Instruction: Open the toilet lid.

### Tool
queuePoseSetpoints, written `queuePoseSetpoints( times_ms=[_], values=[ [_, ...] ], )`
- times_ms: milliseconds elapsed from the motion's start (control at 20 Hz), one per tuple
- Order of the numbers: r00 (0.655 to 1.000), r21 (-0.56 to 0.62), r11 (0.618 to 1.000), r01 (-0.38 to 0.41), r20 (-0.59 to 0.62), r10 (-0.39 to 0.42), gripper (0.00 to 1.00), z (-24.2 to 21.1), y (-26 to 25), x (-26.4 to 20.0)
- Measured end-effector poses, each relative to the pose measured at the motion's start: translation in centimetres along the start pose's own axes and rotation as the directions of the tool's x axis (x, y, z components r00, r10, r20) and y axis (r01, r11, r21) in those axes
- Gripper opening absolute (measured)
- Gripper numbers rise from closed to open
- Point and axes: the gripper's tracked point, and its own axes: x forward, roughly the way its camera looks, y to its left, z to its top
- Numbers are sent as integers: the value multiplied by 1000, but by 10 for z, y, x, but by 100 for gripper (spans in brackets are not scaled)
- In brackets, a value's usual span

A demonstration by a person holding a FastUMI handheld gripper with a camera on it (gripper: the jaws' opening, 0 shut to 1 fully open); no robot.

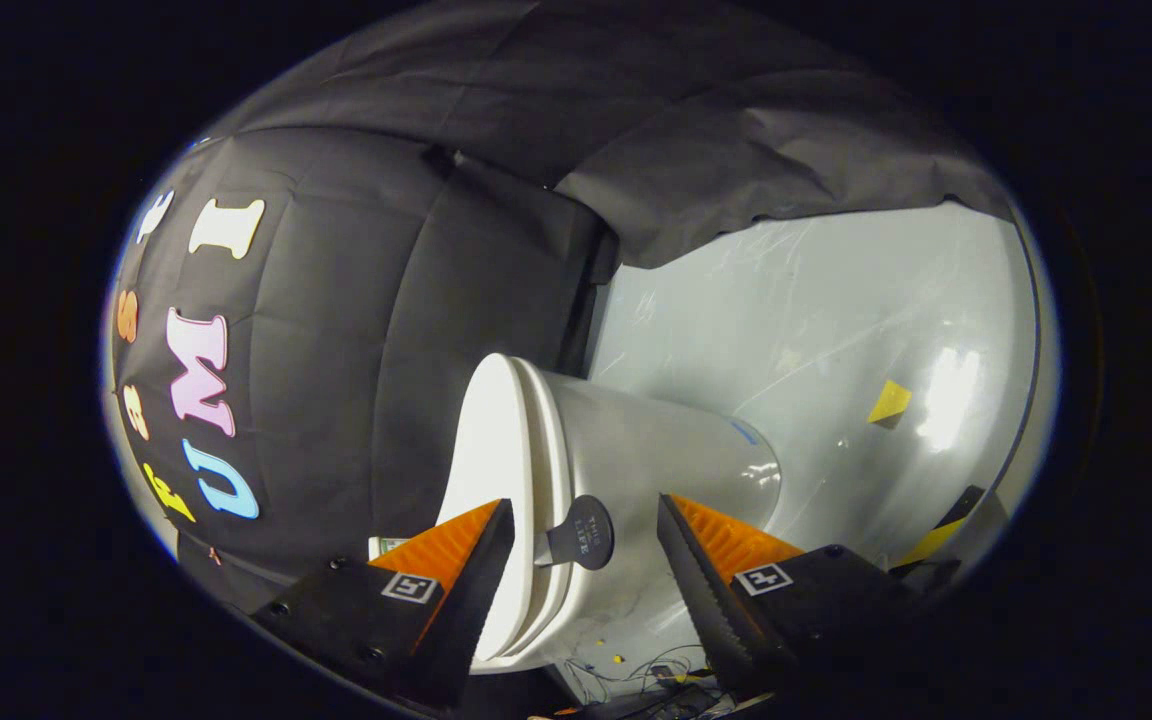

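In the gripper view, the scene is seen rolled sideways, so that the toilet (636, 470) appears lying across the picture. The toilet is white and stands on a pale, glossy floor (836, 330), with black cloth (456, 300) hung behind and over it. The lid (481, 480) is seen down, closed flat on the seat (548, 470), the two forming thin white layers against the bowl. What lies in the bowl cannot be told, since the lid covers it. A dark, round tab (581, 532) with a short stem is seen sticking out from the front edge of the lid and seat; small lettering on it is too small to make out.

The hand-held gripper (584, 545) is held wide open, with nothing grasped. Its two fingers are spread to either side of the toilet's front rim, and the tab lies between them, touched by neither. One finger (456, 560) is seen over the lid side, the other (726, 560) over the bowl side.

On the floor beyond the bowl a small yellow marker (889, 402) is seen, and a yellow-and-black striped strip (946, 525) lies near the floor's edge. Loose wires (636, 675) are seen just below the toilet's front.
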Motion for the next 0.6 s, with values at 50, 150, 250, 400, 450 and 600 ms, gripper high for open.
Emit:
queuePoseSetpoints(
  times_ms=[50, 150, 250, 400, 450, 600],
  values=[
    [1000, 24, 1000, -12, -2, 13, 81, 0, -2, 2],
    [999, 74, 997, -36, -2, 36, 80, -2, -5, 8],
    [999, 101, 994, -48, -2, 48, 69, -5, -8, 15],
    [998, 86, 995, -59, -27, 61, 52, -13, -7, 21],
    [997, 84, 994, -75, -25, 77, 52, -12, -4, 21],
    [995, 93, 990, -102, 5, 102, 52, -4, 1, 22]
  ],
)
